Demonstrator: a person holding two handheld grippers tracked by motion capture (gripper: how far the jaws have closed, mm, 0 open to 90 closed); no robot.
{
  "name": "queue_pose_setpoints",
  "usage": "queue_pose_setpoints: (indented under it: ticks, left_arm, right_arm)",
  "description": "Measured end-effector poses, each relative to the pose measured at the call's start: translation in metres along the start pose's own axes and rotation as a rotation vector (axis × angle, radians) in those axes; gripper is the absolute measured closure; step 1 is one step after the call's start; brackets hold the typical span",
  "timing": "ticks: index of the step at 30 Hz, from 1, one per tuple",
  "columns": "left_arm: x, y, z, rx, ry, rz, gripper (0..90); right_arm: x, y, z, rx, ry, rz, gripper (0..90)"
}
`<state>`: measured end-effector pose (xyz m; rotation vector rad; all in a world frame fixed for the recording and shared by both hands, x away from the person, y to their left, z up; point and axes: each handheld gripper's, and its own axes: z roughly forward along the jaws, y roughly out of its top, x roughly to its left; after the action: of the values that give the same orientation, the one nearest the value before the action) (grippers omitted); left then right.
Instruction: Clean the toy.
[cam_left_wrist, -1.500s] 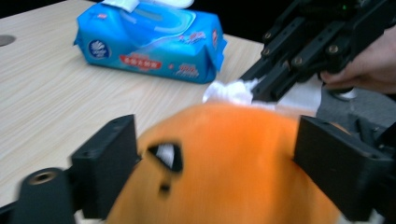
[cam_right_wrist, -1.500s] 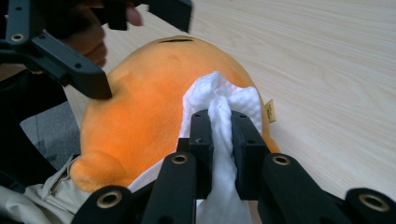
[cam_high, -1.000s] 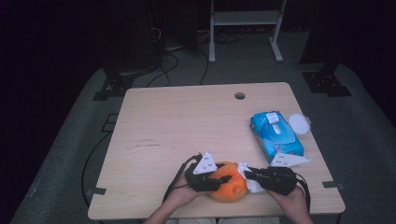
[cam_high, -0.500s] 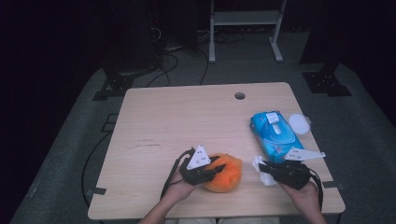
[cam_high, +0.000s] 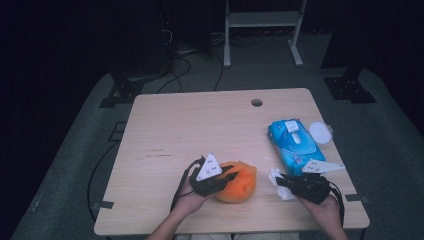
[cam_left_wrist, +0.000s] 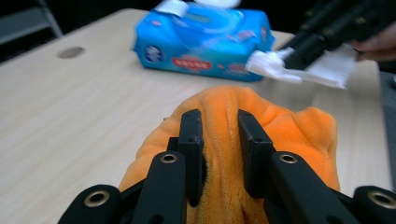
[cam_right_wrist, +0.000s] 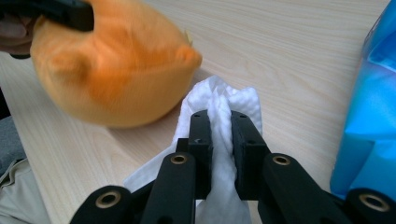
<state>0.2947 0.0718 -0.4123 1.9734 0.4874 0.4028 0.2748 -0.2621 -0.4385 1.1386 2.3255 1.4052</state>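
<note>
While the left gripper pinches the orange plush, the right gripper, at its 3 o'clock, clamps a white wipe.

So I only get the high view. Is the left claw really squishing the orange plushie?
Observer: Yes. In the left gripper view the left claw pinches a ridge of the orange plushie between its jaws.
Operator: What's the white thing in the other claw?
Observer: A crumpled wet wipe, clamped in the right claw, as the right gripper view shows.
Operator: Is the wipe touching the plushie?
Observer: From the right gripper view it lies right beside the plushie's edge; I cannot tell if they touch.
Operator: Is the blue pack open?
Observer: The left gripper view shows the blue wipes pack with its white lid flap lifted.
</note>
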Motion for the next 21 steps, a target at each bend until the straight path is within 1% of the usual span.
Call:
queue_pose_setpoints:
  ticks: [1, 4, 6, 7, 10, 11, 13, 14, 15, 17, 19, 21]
  left_arm:
    - [0.003, 0.001, -0.001, -0.01, 0.007, -0.01, 75.1]
    - [0.01, 0.003, -0.003, -0.02, 0.034, -0.017, 75.1]
    - [0.014, 0.004, -0.004, -0.021, 0.047, -0.018, 75.0]
    - [0.017, 0.005, -0.003, -0.03, 0.058, -0.024, 75.0]
    - [0.024, 0.006, -0.002, -0.04, 0.085, -0.028, 74.9]
    - [0.027, 0.007, -0.002, -0.045, 0.1, -0.027, 74.9]
    - [0.031, 0.009, 0.0, -0.047, 0.119, -0.023, 74.9]
    - [0.033, 0.011, 0.001, -0.051, 0.129, -0.019, 74.8]
    - [0.035, 0.011, 0.003, -0.055, 0.134, -0.018, 74.7]
    - [0.04, 0.014, 0.007, -0.049, 0.153, -0.004, 74.6]
    - [0.043, 0.015, 0.011, -0.052, 0.167, -0.002, 74.4]
    - [0.046, 0.014, 0.017, -0.053, 0.186, -0.004, 73.9]
  right_arm:
    - [0.0, 0.0, 0.0, -0.001, 0.0, -0.001, 79.1]
    - [0.0, 0.0, 0.002, 0.009, -0.008, -0.01, 78.9]
    - [-0.001, 0.0, 0.004, 0.021, -0.02, -0.02, 78.5]
    - [-0.001, -0.001, 0.005, 0.026, -0.027, -0.021, 77.8]
    - [-0.002, -0.002, 0.006, 0.042, -0.054, -0.034, 74.6]
    - [-0.003, -0.002, 0.006, 0.045, -0.06, -0.042, 73.6]
    - [-0.003, -0.003, 0.006, 0.049, -0.065, -0.044, 69.5]
    - [-0.004, -0.004, 0.006, 0.044, -0.067, -0.042, 65.4]
    - [-0.004, -0.005, 0.005, 0.051, -0.075, -0.044, 64.8]
    - [-0.005, -0.006, 0.005, 0.059, -0.073, -0.046, 62.7]
    - [-0.006, -0.008, 0.005, 0.059, -0.063, -0.032, 59.8]
    - [-0.007, -0.008, 0.005, 0.056, -0.057, -0.028, 59.3]
